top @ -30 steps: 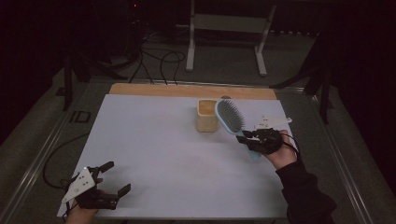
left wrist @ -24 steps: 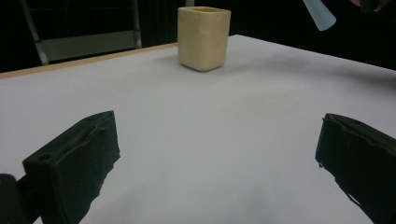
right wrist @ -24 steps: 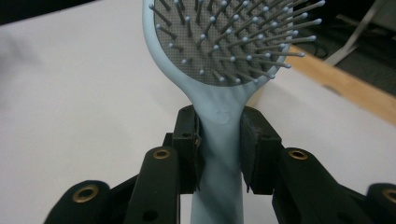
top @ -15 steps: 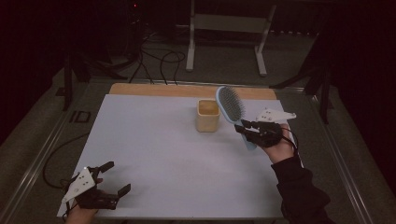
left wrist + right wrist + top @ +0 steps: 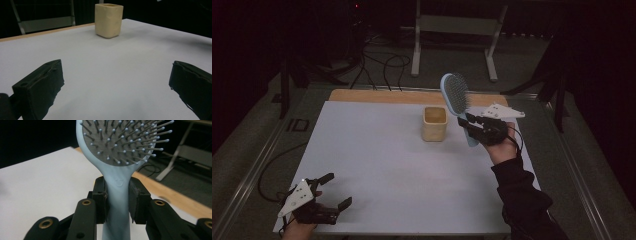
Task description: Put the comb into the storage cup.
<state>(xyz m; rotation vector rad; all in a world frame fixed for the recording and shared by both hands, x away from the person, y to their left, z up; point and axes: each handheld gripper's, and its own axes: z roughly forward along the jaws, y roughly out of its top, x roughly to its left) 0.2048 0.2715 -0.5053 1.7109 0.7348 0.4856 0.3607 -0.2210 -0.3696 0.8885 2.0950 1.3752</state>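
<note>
A light blue hairbrush (image 5: 456,95) is held up off the table, head upward and bristles facing right, just right of a cream square cup (image 5: 434,123). My right gripper (image 5: 473,123) is shut on the brush's handle; in the right gripper view both pads press the hairbrush's handle (image 5: 117,195) below the bristled head, at my right gripper (image 5: 117,202). My left gripper (image 5: 334,191) rests at the table's near left corner, open, with nothing between its fingers. In the left gripper view my left gripper (image 5: 116,85) faces the cream cup (image 5: 108,20) across bare table.
A white table top (image 5: 377,165) has a wooden strip (image 5: 377,96) along its far edge. Behind the table stand a metal frame (image 5: 457,30) and loose cables (image 5: 377,62) on the floor. A dark sleeve (image 5: 522,195) comes in at the lower right.
My right gripper has lifted the hairbrush up and tilted it from lying low beside the cup to nearly upright. The left gripper has stayed put.
</note>
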